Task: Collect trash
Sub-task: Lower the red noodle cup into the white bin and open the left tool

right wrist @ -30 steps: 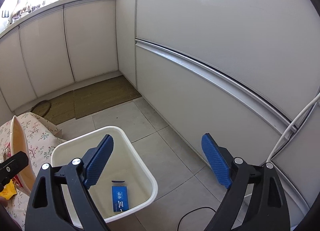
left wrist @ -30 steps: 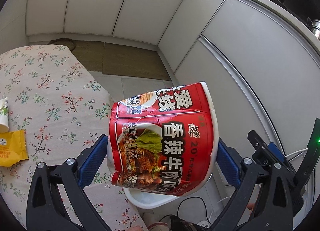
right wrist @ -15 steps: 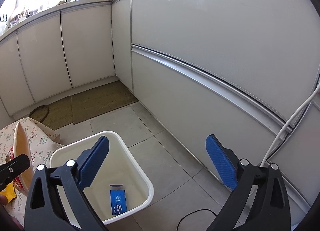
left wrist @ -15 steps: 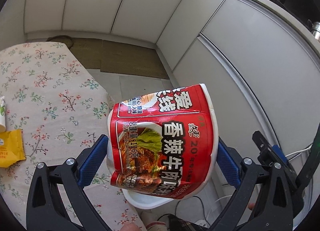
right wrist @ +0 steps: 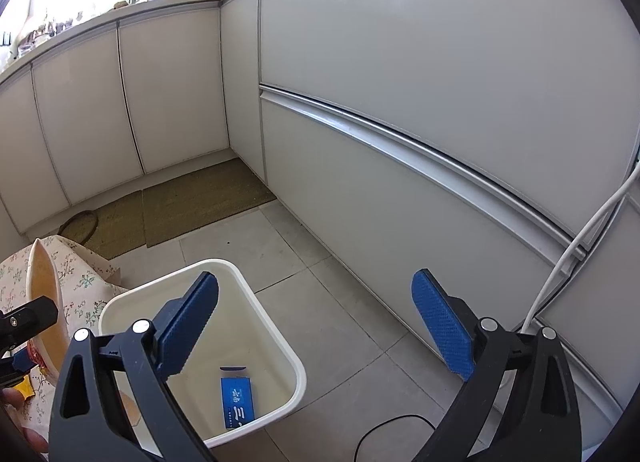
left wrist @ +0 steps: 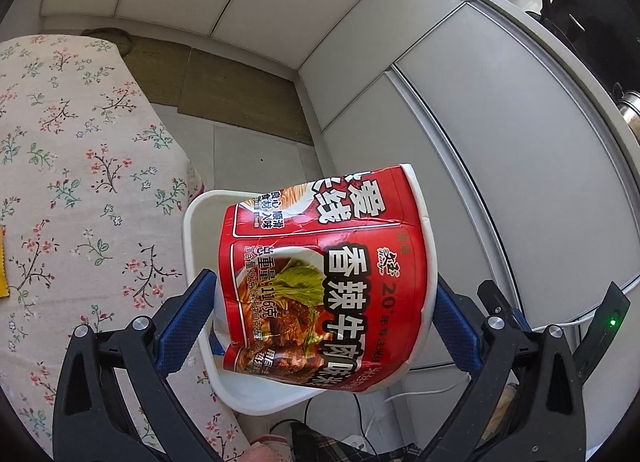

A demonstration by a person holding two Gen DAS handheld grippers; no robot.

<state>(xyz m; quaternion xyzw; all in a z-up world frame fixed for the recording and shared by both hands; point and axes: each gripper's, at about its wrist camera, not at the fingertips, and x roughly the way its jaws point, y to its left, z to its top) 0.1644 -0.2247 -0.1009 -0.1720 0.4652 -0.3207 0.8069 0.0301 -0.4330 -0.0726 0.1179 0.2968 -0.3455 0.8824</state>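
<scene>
Noodle cup (left wrist: 324, 282), red, crumpled, pinched between blue pads of left gripper (left wrist: 320, 314), held above white trash bin (left wrist: 192, 229) on floor just ahead and below. Right gripper (right wrist: 316, 326) spread wide, empty, over same bin (right wrist: 280, 342); blue packet (right wrist: 237, 402) on bin bottom. Flowered desk (left wrist: 80, 181) left of left gripper.

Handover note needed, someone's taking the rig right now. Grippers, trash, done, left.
Left gripper: shut on the red noodle cup, held over the white bin.
Right gripper: open, empty, above the bin's far side.
Done: a blue packet lies in the bin.
Left: release the cup into the bin; then the yellow wrapper at the edge of the floral tablecloth. More trash may lie out of view.
</scene>
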